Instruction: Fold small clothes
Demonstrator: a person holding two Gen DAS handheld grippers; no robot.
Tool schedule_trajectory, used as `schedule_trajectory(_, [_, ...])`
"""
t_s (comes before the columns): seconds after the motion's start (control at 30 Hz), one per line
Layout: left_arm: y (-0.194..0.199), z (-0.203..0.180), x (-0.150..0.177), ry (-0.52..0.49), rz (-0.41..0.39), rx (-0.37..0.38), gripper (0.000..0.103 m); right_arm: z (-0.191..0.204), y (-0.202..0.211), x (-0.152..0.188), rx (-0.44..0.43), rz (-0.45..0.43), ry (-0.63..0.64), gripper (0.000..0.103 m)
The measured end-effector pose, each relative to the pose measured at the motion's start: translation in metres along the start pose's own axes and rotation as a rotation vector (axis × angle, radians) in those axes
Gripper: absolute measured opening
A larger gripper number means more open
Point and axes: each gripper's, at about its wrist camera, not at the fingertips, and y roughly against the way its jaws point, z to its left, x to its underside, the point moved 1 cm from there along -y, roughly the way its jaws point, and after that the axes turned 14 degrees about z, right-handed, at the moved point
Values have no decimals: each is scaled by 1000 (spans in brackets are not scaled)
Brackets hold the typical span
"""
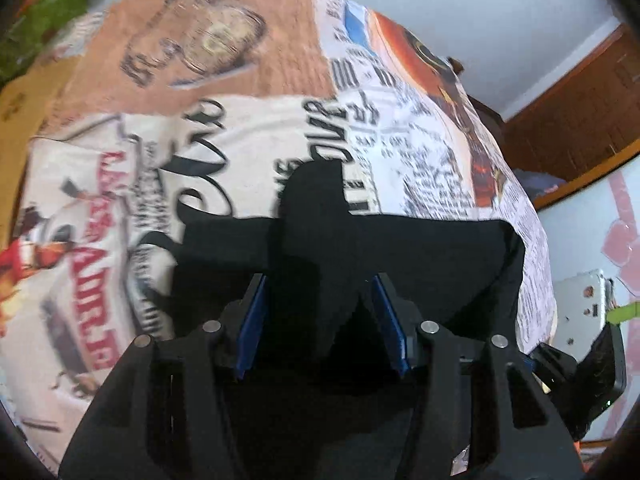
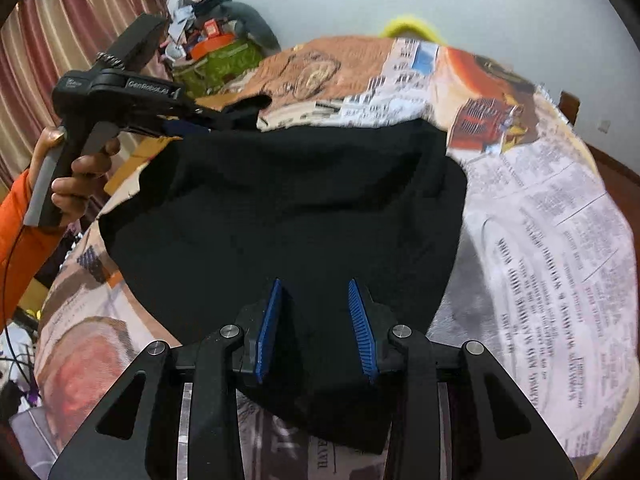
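Note:
A black garment point(image 2: 288, 208) lies spread on a table covered with newspaper point(image 2: 540, 220). My right gripper point(image 2: 314, 284) hovers over the garment's near edge, open, its blue pads apart and pressing on nothing. At the garment's far left corner is my left gripper point(image 2: 240, 114), held by a hand in an orange sleeve point(image 2: 24, 224). In the left wrist view the left gripper point(image 1: 320, 292) is open above the black garment point(image 1: 420, 264), with dark cloth below the gap and no fold pinched. The printed newspaper point(image 1: 240, 140) stretches beyond it.
A yellow object point(image 2: 408, 26) peeks over the table's far edge. A green bag and piled clutter point(image 2: 216, 60) stand at the back left beside a striped curtain point(image 2: 80, 12). Brown cardboard point(image 2: 132, 168) shows under the paper. Wooden furniture point(image 1: 580, 112) lines the wall.

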Motion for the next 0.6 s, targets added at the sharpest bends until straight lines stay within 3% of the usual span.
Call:
schedule_trajectory(0.07, [-7,-2,2,-18,-8,-45,18,-3,-1,0,-20,4,-9,32])
schedule_trajectory(0.1, [-8,-1,3,-18,-7,-57,13,-5,-1,1,-26,4,-13,32])
schedule_trajectory(0.4, [17,23,27,29,-62,-71,11,-5,-7,3,-35,15,-21,32])
schedule_trajectory(0.6, [33,47,37,88,-99,-137,11,-3,-9,3,-27,25,-22,32])
